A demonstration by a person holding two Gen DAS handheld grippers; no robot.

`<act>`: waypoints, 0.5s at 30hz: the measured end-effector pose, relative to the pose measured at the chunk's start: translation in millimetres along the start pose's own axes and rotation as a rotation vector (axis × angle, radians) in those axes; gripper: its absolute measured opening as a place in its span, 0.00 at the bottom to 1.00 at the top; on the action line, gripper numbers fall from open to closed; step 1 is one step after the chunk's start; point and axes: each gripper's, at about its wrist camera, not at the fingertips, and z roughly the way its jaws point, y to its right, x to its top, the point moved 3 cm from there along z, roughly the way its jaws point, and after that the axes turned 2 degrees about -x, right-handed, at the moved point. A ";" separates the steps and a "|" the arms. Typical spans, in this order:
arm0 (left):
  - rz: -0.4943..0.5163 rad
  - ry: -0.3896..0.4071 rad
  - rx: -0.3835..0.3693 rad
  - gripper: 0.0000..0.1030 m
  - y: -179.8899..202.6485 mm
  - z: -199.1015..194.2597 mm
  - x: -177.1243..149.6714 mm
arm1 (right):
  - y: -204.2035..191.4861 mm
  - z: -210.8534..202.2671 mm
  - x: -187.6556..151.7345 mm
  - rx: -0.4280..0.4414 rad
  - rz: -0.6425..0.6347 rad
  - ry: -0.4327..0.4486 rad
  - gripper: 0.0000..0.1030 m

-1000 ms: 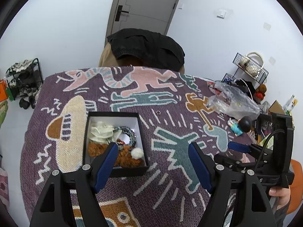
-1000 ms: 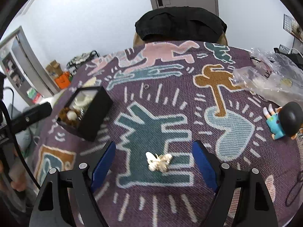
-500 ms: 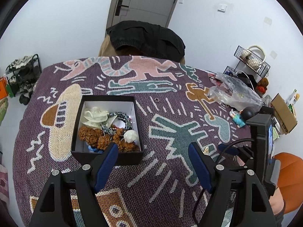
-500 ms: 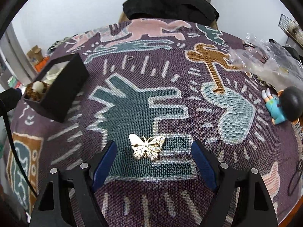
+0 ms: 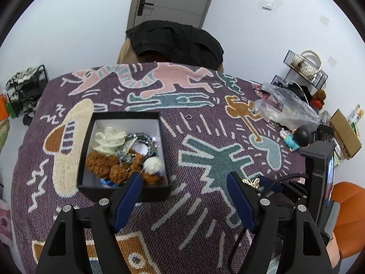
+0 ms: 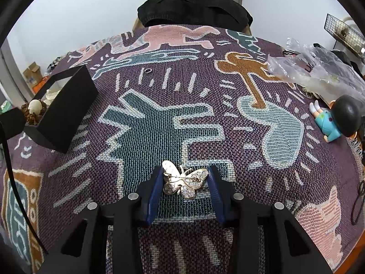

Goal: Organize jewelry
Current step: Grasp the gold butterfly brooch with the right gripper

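Change: a second ago the right gripper (image 6: 185, 182) hung over the butterfly brooch (image 6: 184, 182) with its blue fingers spread wide; it has since come down and the fingers have drawn in to the wing tips. The left gripper (image 5: 183, 190) has barely shifted.
Right claw: jaws closing, the brooch between them. Both wing tips meet the blue pads, so it reads as grasped, though the near wing edge is partly hidden and a firm pinch is not certain.
Brooch: gold, lying back side up with its pin bar showing, on the teal figure of the woven cloth (image 6: 159, 123), near the front edge of the table. From the left wrist view only a gold sliver (image 5: 252, 182) peeks past the right gripper.
Left claw: released, fingers wide apart and nothing between them, hovering over the cloth just near of the black box (image 5: 124, 190).
Black box: open, on the left of the cloth, well apart from the brooch. It holds a pale flower-shaped piece (image 5: 109, 138), a grey bead bracelet (image 5: 146, 140), brown knobbly beads (image 5: 107, 166) and a white round bead (image 5: 152, 164).
Far right: a crumpled clear plastic bag (image 6: 314, 68), and near it a small doll (image 6: 335, 118) in a blue top lying on its side.
Far edge: a chair draped in a black garment (image 6: 194, 5).
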 end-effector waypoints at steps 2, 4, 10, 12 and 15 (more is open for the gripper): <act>0.014 -0.002 0.004 0.75 6.2 3.1 4.5 | 4.9 -1.6 -1.1 0.016 0.013 0.002 0.39; 0.027 -0.007 0.006 0.75 12.2 7.0 10.0 | 12.3 -4.4 -1.5 0.032 0.034 0.010 0.39; 0.073 -0.014 0.010 0.75 28.5 18.2 30.8 | 40.4 -15.7 3.9 0.060 0.110 0.048 0.39; 0.085 -0.019 0.012 0.75 32.4 23.0 37.0 | 48.9 -18.9 6.5 0.070 0.132 0.061 0.39; 0.097 -0.031 0.013 0.75 37.1 32.1 46.7 | 61.6 -22.2 11.2 0.080 0.163 0.076 0.39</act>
